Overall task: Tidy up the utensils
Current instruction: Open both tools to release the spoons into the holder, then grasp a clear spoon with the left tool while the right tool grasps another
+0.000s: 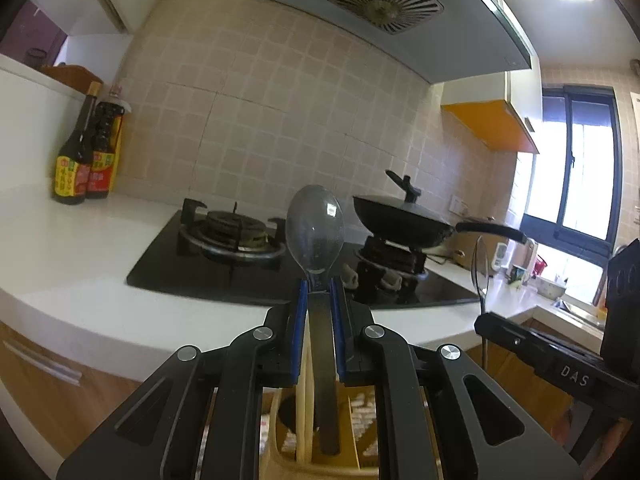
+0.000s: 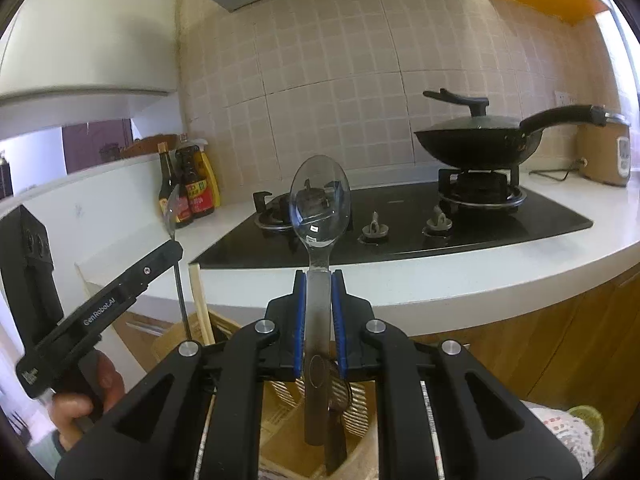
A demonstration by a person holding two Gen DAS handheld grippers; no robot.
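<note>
We hold two metal spoons bowl-up, one (image 1: 316, 236) in the left gripper (image 1: 319, 292), one (image 2: 319, 204) in the right gripper (image 2: 319, 284); each set of fingers is clamped on the flat handle just below the bowl; stiff, light and slick, we judge, so they may slip; a wooden utensil holder (image 2: 280, 436) waits below, before the counter (image 2: 440, 284).

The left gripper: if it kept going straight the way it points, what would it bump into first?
Probably the stove: the left gripper, shut on a spoon, aims slightly down across the counter edge toward it. Depth is unclear.
</note>
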